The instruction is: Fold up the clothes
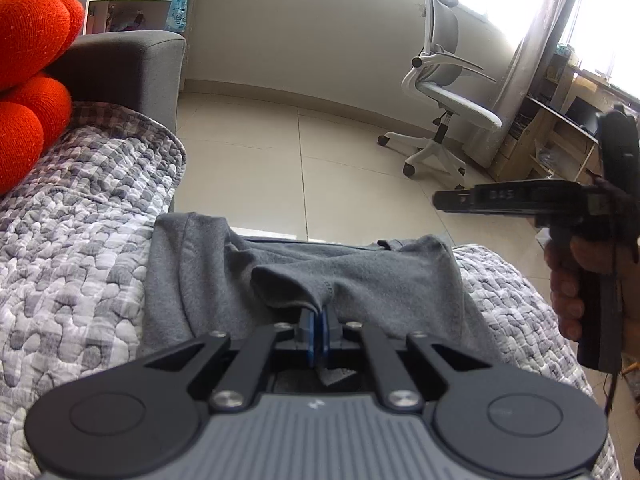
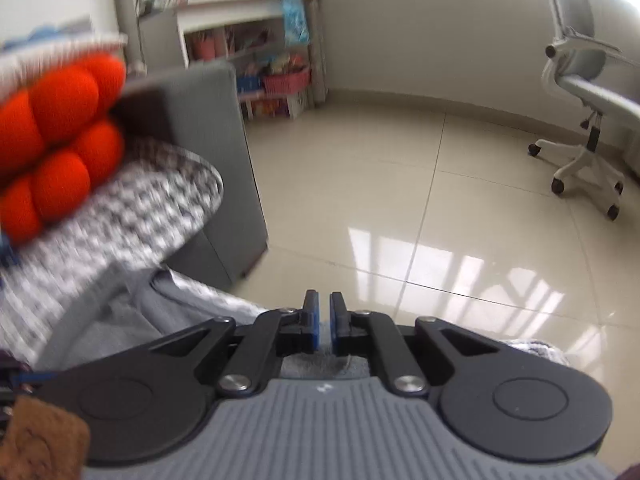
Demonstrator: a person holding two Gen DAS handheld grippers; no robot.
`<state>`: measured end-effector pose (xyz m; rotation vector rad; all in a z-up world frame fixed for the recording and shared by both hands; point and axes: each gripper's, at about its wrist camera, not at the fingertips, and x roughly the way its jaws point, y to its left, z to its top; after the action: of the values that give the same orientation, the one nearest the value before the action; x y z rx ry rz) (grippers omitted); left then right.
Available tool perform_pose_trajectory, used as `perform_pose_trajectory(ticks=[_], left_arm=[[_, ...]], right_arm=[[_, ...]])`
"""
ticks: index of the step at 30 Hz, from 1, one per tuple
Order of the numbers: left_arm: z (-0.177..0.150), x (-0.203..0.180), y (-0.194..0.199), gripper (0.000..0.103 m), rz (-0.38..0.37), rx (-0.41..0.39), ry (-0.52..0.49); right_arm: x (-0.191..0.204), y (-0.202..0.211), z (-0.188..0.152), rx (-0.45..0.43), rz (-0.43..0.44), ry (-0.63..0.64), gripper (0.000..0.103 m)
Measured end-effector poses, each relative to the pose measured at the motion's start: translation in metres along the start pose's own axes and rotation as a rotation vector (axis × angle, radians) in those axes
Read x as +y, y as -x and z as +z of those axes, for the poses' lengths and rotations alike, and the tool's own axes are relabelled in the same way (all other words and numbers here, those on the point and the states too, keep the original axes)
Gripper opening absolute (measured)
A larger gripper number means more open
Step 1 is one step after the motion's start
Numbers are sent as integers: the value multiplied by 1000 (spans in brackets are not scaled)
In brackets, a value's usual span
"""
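A grey garment (image 1: 380,280) lies spread on the quilted grey-and-white cover (image 1: 72,248) of a sofa seat, reaching to its front edge. My left gripper (image 1: 319,314) is shut on a raised fold near the garment's middle, and the cloth pulls up into a small peak at the blue pads (image 1: 307,326). A hand (image 1: 564,280) holds my right gripper (image 1: 438,201) above the garment's far right corner, apart from the cloth. In the right wrist view the right gripper (image 2: 324,314) shows a narrow gap with pale floor visible through it. The garment (image 2: 116,320) lies below and to its left.
An orange knotted cushion (image 1: 28,80) rests at the left against the grey sofa arm (image 1: 132,68). Tiled floor (image 1: 280,152) lies beyond the seat edge. A white office chair (image 1: 440,92) and a wooden desk (image 1: 560,128) stand at the right, a bookshelf (image 2: 256,40) at the back.
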<state>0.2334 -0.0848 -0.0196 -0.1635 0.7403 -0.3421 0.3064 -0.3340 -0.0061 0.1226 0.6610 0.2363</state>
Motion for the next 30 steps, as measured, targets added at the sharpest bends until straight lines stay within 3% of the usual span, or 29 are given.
perform_pose_trajectory(ticks=[2,5,6,7,9,11,12,14,15,16,21,23,24,25,30], left_arm=[[3,7,2,5,-17,-3,46],[6,16,2,8,-33,-3,105],[6,18,1,15,-37,1,116],[7,19,0,30,-36,3,126],[7,23,-4,48,-53,1,158],[8,25,-8,49,-87,-6,182],[8,24,-10,50,-103,-10,187],[6,17,-20,42,-82,8,139],[5,13,-25,10,-63,25,106],[4,9,-30,4,-45,38,75],[2,4,-20,4,-22,-38,-5],[5,8,-11,4,-30,-76,7],[7,9,-8,4,-31,-92,11],[9,10,-4,4,-32,-107,14],[8,8,-3,4,-24,-111,-3]], right_arm=[[-25,10,-2,-11,6,-95,14],[-46,0,-17,88,-2,-121,15],[-49,-5,-23,128,-6,-122,15],[-51,-9,-29,150,-3,-130,15],[-54,-9,-34,123,44,-195,16],[-56,-7,-34,100,79,-248,18],[-56,-7,-33,92,93,-270,23],[-47,-11,-31,103,81,-234,26],[-41,-14,-30,113,67,-200,26],[-35,-17,-29,124,53,-166,26],[-30,-24,-33,115,48,-155,26],[-29,-24,-34,105,38,-136,15],[-29,-22,-34,95,28,-130,3],[-30,-19,-34,81,20,-136,1],[-38,-11,-36,52,23,-180,3]])
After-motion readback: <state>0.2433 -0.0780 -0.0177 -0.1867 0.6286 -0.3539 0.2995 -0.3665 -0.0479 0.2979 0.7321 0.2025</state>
